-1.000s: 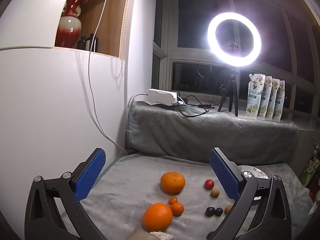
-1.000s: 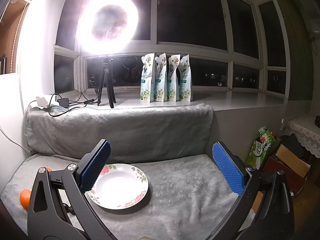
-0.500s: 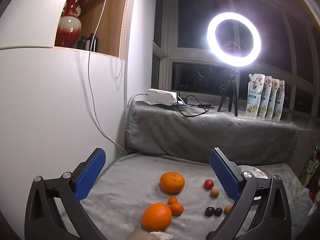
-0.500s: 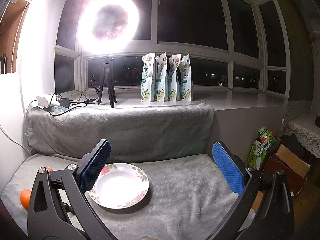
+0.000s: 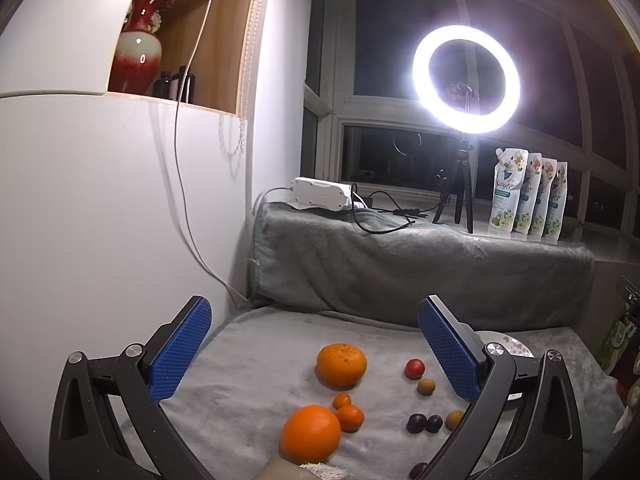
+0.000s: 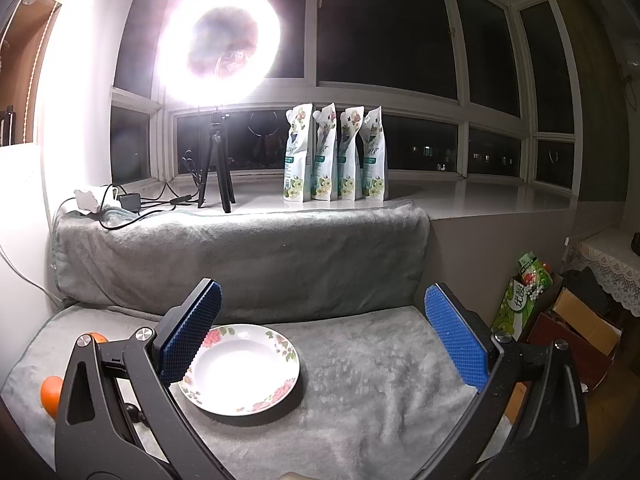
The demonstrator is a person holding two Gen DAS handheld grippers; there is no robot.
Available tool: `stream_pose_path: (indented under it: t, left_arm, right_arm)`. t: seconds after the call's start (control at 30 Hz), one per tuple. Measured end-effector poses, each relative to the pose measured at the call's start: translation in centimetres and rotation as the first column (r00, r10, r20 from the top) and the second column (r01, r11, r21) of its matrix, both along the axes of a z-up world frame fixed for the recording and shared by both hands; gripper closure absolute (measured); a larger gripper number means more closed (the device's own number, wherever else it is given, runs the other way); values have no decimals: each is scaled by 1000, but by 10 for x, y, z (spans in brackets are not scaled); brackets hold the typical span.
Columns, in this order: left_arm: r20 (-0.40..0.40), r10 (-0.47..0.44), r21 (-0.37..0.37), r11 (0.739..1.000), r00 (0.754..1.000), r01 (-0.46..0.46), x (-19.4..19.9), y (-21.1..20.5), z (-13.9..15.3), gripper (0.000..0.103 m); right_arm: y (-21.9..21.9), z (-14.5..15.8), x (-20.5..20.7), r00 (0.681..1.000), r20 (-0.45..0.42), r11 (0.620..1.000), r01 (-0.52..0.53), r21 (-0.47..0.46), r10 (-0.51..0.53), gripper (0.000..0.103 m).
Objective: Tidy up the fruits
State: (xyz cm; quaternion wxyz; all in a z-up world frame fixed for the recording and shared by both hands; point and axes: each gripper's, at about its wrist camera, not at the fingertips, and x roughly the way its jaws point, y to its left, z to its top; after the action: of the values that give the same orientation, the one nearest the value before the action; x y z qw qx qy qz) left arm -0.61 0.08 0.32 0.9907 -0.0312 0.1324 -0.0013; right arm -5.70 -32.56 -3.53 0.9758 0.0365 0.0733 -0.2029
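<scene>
Fruits lie on a grey blanket (image 5: 256, 364): a large orange (image 5: 310, 434), a mandarin (image 5: 341, 364), two small kumquats (image 5: 349, 417), a red cherry tomato (image 5: 414, 368), a brown longan (image 5: 425, 386) and two dark plums (image 5: 424, 423). My left gripper (image 5: 314, 346) is open and empty above them. A white flowered plate (image 6: 240, 370) sits empty on the blanket; its edge also shows in the left wrist view (image 5: 508, 346). My right gripper (image 6: 322, 338) is open and empty above the plate. An orange (image 6: 51, 395) shows at the right view's left edge.
A ring light on a tripod (image 5: 466, 80), a white power strip (image 5: 322, 194) with cables and several refill pouches (image 6: 334, 152) stand on the sill behind. A white cabinet (image 5: 100, 208) walls the left side. Boxes and bags (image 6: 560, 312) sit on the floor at the right.
Both views have shifted very slightly. Nothing has been taken hold of or let go.
</scene>
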Motion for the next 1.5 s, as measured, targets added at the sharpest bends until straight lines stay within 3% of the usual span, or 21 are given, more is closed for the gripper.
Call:
stream_pose_path:
  t: [0.93,1.33,1.5]
  left_arm:
    - [-24,-33,9,999,999,33,7,-7,0,1]
    - [-115,-54,-26,998,992,52,19,3,-10,1]
    - [-166,-47,-43,998,985,41,20,18,-22,1]
  right_arm:
    - [8,-2,7,999,-32,1000,-15,5,15,0]
    - [13,2,26,997,-46,998,-67,3,67,0]
    - [19,-4,34,989,-58,991,-132,26,133,0]
